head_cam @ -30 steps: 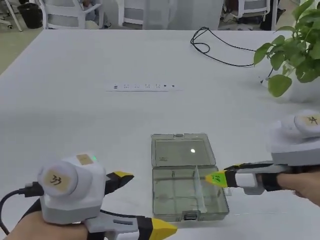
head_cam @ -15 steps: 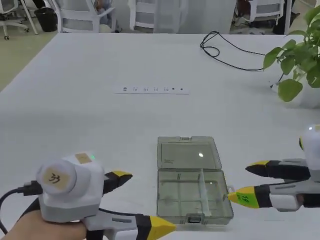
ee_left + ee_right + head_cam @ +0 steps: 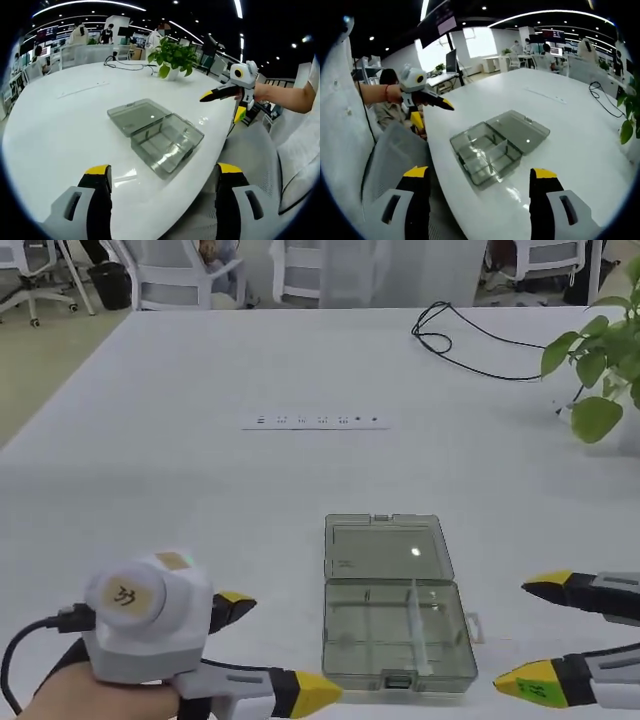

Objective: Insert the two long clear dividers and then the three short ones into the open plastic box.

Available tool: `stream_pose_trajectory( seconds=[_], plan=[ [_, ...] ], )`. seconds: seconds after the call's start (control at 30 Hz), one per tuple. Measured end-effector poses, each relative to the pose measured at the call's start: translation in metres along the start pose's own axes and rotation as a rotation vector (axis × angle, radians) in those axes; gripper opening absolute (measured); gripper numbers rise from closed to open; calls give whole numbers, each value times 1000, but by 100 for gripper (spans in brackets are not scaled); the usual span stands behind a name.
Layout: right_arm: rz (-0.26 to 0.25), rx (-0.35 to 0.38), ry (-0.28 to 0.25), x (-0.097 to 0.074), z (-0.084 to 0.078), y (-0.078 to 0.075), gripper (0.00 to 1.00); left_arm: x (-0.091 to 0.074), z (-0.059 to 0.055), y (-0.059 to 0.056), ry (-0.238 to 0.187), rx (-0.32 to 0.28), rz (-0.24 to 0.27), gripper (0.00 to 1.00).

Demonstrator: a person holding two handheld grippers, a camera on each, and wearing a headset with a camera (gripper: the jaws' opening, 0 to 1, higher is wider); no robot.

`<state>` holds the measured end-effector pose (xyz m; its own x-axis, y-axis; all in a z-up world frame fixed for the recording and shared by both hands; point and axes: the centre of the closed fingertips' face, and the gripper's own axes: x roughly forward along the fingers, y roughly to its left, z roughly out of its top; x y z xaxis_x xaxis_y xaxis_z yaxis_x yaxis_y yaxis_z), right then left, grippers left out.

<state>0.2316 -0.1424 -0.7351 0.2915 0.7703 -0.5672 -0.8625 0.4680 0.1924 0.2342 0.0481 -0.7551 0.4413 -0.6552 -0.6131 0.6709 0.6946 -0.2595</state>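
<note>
The clear plastic box (image 3: pixel 398 640) lies open near the table's front edge, its lid (image 3: pixel 387 548) flat behind it. A long clear divider (image 3: pixel 415 625) stands in the base, right of centre. My left gripper (image 3: pixel 275 650) is open, left of the box, with nothing between its fingers. Right of the box my right gripper (image 3: pixel 533 633) also stands open and holds nothing. In the left gripper view the box (image 3: pixel 157 132) lies ahead of the open left gripper (image 3: pixel 162 172). The right gripper view has the box (image 3: pixel 495 145) in front of the open right gripper (image 3: pixel 480 175).
A row of small pieces (image 3: pixel 315 421) lies mid-table, too small to tell apart. A black cable (image 3: pixel 470 335) loops at the far right, and a potted plant (image 3: pixel 600 380) stands at the right edge. Chairs (image 3: pixel 190 275) stand beyond the table.
My right gripper has opened and drawn back to the right, away from the box, leaving the long divider in the base. The head camera has shifted; the left gripper has hardly moved.
</note>
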Motion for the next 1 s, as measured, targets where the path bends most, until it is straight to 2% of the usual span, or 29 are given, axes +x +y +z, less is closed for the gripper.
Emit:
stream_pose_trajectory(
  seconds=[0.13, 0.17, 0.23, 0.3, 0.37, 0.43, 0.47, 0.53, 0.77, 1.0],
  plan=[
    [-5, -6, 13, -2, -10, -4, 83, 4, -12, 9, 64, -10, 37, 81],
    [-6, -8, 10, -3, -11, -4, 83, 7, -13, 11, 63, -12, 42, 80],
    [-7, -3, 1, -5, -12, -4, 82, 9, -19, 16, 92, -46, 70, 78],
    [-13, 3, -7, -6, -13, -4, 82, 15, -25, 25, 123, -31, 107, 74],
    [-16, 4, -7, -7, -14, -5, 81, 19, -31, 31, 155, -49, 133, 71],
    [-19, 11, -17, -8, -14, -5, 81, 25, -33, 35, 167, -60, 148, 69],
    [-18, 11, -20, -8, -14, -4, 81, 26, -37, 39, 192, -61, 165, 68],
    [-19, 10, -26, -9, -14, -4, 82, 30, -39, 41, 202, -64, 173, 65],
    [-24, 17, -38, -12, -18, -4, 82, 38, -54, 51, 276, -61, 228, 58],
    [-28, 18, -44, -12, -18, -4, 81, 44, -66, 57, 331, -53, 257, 50]
  ],
)
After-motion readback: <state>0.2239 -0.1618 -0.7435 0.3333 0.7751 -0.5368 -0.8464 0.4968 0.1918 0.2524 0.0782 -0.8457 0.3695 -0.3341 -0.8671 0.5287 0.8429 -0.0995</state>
